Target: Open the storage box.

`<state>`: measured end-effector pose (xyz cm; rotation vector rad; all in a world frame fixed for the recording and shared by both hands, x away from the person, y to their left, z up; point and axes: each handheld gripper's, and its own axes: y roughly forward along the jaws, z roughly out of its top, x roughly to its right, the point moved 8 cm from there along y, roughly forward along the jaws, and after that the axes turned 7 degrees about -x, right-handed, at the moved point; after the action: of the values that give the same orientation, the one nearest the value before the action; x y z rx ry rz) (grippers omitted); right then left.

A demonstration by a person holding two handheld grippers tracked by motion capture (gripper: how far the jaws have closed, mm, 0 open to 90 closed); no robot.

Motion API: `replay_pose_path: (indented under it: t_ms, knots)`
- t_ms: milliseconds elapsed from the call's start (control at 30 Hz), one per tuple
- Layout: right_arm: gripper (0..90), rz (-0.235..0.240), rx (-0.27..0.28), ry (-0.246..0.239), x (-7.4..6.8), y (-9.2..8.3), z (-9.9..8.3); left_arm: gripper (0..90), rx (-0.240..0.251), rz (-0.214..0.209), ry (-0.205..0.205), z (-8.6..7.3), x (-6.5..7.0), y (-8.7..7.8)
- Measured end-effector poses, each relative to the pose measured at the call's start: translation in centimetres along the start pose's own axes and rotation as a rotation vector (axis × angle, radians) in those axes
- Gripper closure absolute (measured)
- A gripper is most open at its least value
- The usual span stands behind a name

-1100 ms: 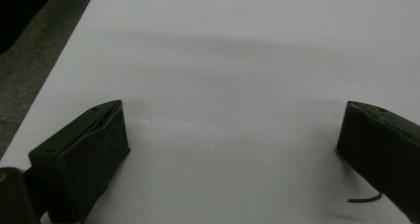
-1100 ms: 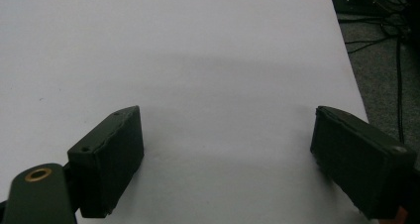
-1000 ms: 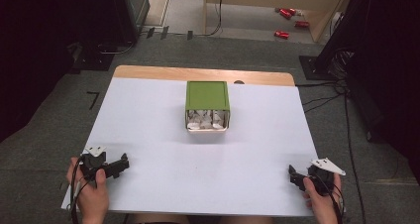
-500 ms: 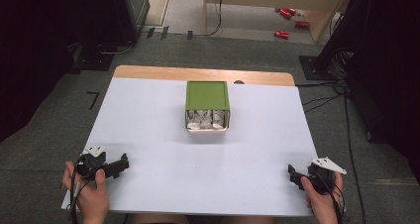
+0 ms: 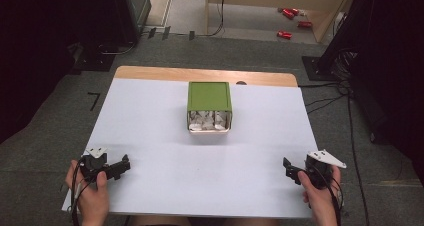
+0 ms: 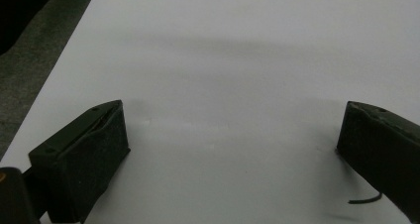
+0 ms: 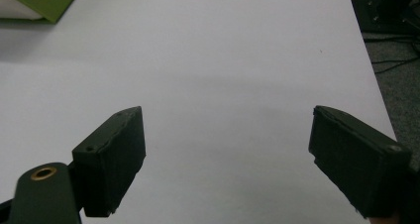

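**Mia:** Has the work started yet?

**Ben:** It looks like it has not. The green box (image 5: 209, 97) sits in the middle of the counter (image 5: 150, 136), toward the far side. It lies on its side, with its open end facing the person. Inside are white crumpled bits, maybe paper. I cannot tell what they are.

**Mia:** Where are the hands?

**Ben:** Down at the near edge. The left hand-held gripper (image 5: 119, 167) is by the near left corner. The right hand-held gripper (image 5: 289, 167) is by the near right corner. Both are well apart from the box.

**Mia:** Are they holding anything?

**Ben:** No. In the left gripper view the two black jaws stand wide apart with bare white counter between them. The right gripper view is the same, and a corner of the green box peeks in at the top left.

**Mia:** So what is left to do?

**Ben:** I think all of it. Nothing has been touched. My guess is a gripper must reach forward to the box first. The white bits are all inside, and none lie on the counter.
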<state>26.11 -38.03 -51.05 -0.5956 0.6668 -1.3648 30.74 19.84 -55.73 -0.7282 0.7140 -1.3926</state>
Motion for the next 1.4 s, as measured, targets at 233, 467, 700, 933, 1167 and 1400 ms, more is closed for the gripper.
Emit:
replay_pose_path:
  t_ms: [233, 467, 700, 933, 1167, 1400]
  knots:
    - [14.3, 0.019, 0.016, -0.031, -1.8, 0.0, 1.7, 0.0, 0.0, 0.0, 0.0, 0.0, 0.0, 0.0]
    - [14.3, 0.031, 0.018, -0.045, -3.4, 0.4, 2.9, 0.0, -0.001, -0.001, 0.0, 0.0, 0.0, 0.0]
    - [15.0, 0.052, 0.014, -0.057, -4.8, 0.8, 3.5, 0.0, -0.001, -0.001, 0.0, 0.0, 0.0, 0.0]
    - [15.3, 0.058, 0.024, -0.06, -5.9, 1.1, 4.5, 0.0, -0.002, -0.001, 0.0, 0.0, 0.0, 0.0]
    - [16.5, 0.059, 0.037, -0.06, -6.8, 1.2, 5.4, 0.0, -0.002, -0.002, 0.0, 0.0, 0.0, 0.0]
    - [17.7, 0.064, 0.051, -0.074, -8.0, 1.4, 6.1, 0.0, -0.002, -0.002, -0.001, 0.0, 0.0, 0.0]
